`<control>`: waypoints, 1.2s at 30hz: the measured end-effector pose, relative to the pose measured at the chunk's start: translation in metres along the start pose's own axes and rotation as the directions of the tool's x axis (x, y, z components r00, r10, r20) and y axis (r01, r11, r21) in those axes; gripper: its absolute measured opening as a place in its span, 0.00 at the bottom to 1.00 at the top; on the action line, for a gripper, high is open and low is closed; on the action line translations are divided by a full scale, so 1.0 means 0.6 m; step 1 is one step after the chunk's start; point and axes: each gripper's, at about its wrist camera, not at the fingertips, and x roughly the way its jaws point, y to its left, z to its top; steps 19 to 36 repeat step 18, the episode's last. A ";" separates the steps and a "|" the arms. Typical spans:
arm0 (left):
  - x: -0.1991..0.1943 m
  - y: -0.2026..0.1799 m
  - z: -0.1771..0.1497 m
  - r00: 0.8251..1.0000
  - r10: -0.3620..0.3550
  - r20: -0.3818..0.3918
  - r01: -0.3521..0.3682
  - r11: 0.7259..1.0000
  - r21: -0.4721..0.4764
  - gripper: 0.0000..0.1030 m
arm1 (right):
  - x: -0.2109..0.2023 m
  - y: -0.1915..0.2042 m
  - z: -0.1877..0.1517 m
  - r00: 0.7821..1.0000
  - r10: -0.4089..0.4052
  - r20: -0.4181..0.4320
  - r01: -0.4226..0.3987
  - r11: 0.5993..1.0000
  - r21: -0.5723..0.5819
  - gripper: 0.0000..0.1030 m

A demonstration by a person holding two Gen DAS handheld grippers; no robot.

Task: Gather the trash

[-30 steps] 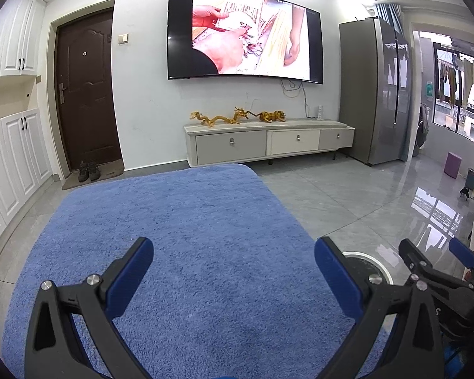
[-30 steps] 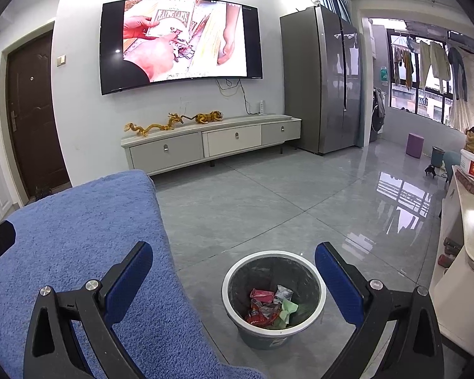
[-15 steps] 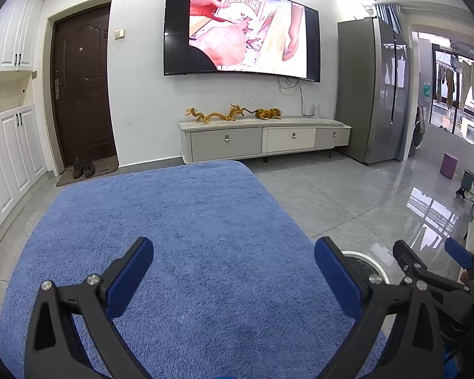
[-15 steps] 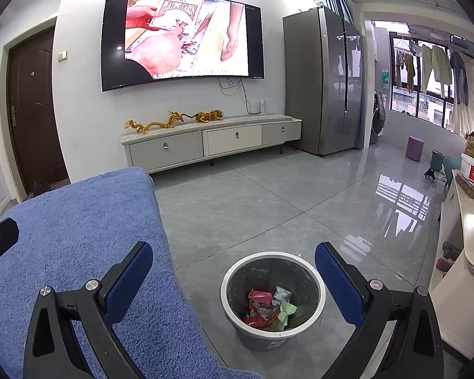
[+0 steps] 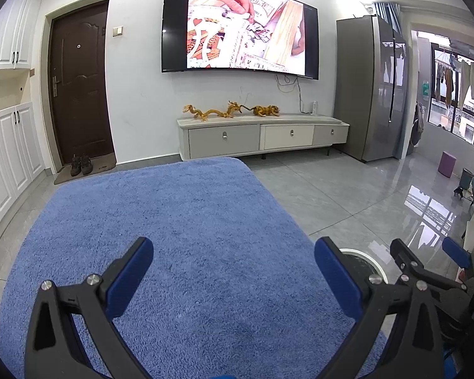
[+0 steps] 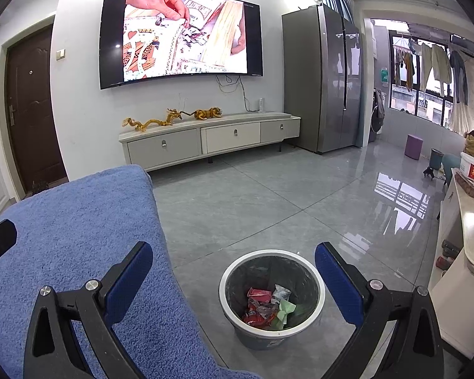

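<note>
Change: both views sit slightly higher than a second ago; blue rug [image 5: 173,237] remains bare.
Left gripper [image 5: 233,273]: released, empty.
Right gripper [image 6: 233,273]: released, empty.
Bin [image 6: 229,284]: off the rug's right edge, wrappers [image 6: 265,306] inside.
Meaning: collection looks finished.

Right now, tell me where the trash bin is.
In the right wrist view the trash bin stands on the grey tile floor just right of the blue rug, low in the frame between the right gripper's open fingers.
</note>
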 end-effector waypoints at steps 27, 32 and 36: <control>0.009 0.004 0.003 1.000 -0.011 -0.013 0.011 1.000 0.001 0.99 | 0.002 -0.003 -0.001 1.000 -0.004 0.003 0.004 1.000 -0.004 1.00; 0.009 0.004 0.003 1.000 -0.011 -0.013 0.011 1.000 0.001 0.99 | 0.002 -0.003 -0.001 1.000 -0.004 0.003 0.004 1.000 -0.004 1.00; 0.009 0.004 0.003 1.000 -0.011 -0.013 0.011 1.000 0.001 0.99 | 0.002 -0.003 -0.001 1.000 -0.004 0.003 0.004 1.000 -0.004 1.00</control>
